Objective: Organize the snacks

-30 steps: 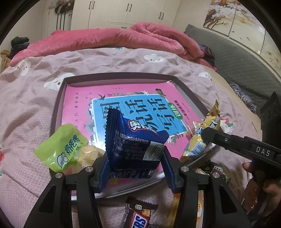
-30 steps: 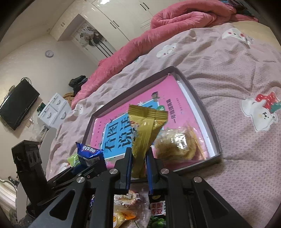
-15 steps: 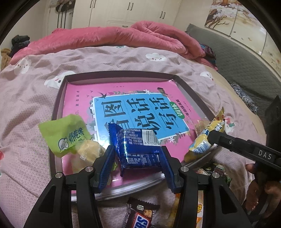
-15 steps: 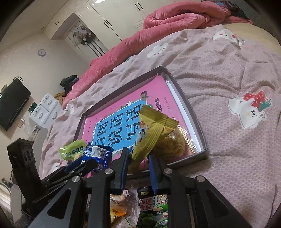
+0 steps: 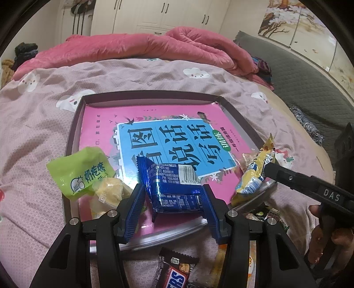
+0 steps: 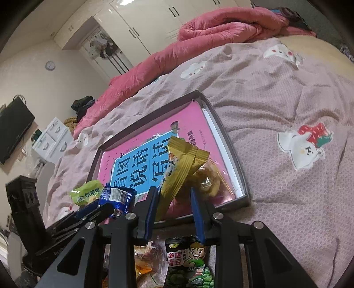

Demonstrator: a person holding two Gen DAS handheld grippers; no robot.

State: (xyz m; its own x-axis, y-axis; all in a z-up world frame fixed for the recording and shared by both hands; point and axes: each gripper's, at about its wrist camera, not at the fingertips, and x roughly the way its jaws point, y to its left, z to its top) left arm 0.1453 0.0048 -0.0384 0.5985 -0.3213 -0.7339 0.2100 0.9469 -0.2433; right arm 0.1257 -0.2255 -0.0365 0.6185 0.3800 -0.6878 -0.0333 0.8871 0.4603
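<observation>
Right gripper (image 6: 173, 207) jaws just opening, gold packet (image 6: 183, 168) (seemingly loose) between; left gripper (image 5: 173, 205) clamps blue packet (image 5: 172, 183) over tray (image 5: 73, 124).

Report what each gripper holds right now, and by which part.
The left gripper clamps the blue snack packet by its two side edges. The right gripper has just been opening: the gold snack packet stands between its fingers, no longer clamped.

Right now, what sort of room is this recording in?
A bedroom, most likely. The tray of snacks sits on a bed with a cartoon-print sheet; a pink quilt is bunched behind it, and white wardrobes line the wall.
</observation>
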